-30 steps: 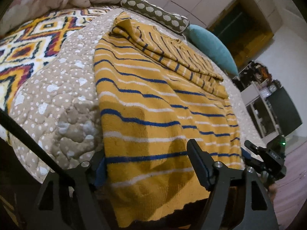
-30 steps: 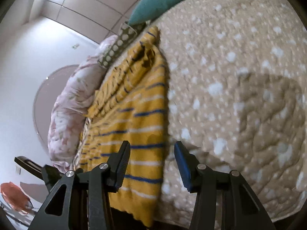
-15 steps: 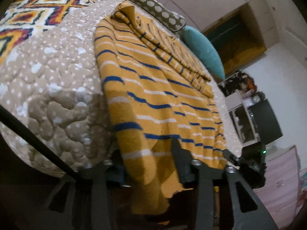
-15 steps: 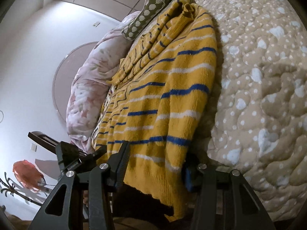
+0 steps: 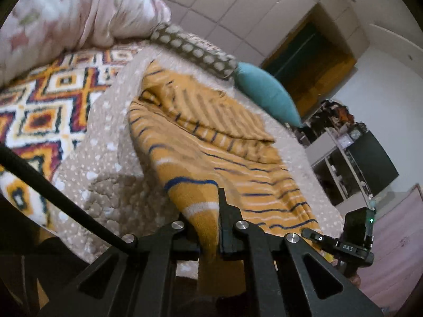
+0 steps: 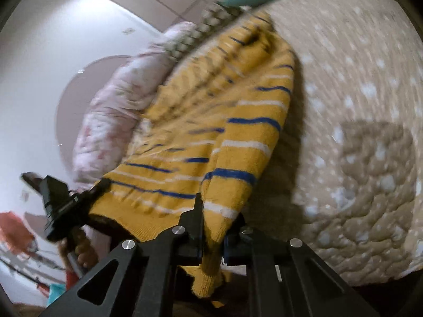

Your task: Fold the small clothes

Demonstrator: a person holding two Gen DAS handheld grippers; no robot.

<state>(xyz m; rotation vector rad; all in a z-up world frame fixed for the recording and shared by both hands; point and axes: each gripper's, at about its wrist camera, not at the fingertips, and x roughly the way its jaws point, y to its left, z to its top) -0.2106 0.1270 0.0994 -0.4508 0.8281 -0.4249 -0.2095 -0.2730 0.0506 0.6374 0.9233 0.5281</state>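
1. Left wrist view: the left gripper [image 5: 205, 227] has its fingers [image 5: 224, 211] pinched tight on the near hem corner of the yellow striped sweater [image 5: 211, 155], with the knit bunched between them and hanging down below.
2. The sweater lies lengthwise on the beige dotted quilt [image 5: 105, 163] of the bed, its far end folded over near the spotted bolster pillow [image 5: 193, 50] and the teal pillow [image 5: 267, 92].
3. A patterned blanket [image 5: 45, 111] in orange, white and dark diamonds lies beside the quilt, and a pink floral duvet [image 5: 71, 13] is heaped beyond it.
4. At the lower right of this view the other gripper shows at the sweater's opposite hem corner.
5. Right wrist view: the right gripper [image 6: 212, 227] has its fingers [image 6: 197, 216] clamped on the other hem corner of the sweater [image 6: 227, 137], a strip of fabric drooping below them.
6. The hem between the two grippers is raised off the bed edge, while the rest of the garment rests on the quilt [image 6: 357, 105].
7. This view is motion-blurred; the left gripper [image 6: 101, 185] appears at the left, at the hem.
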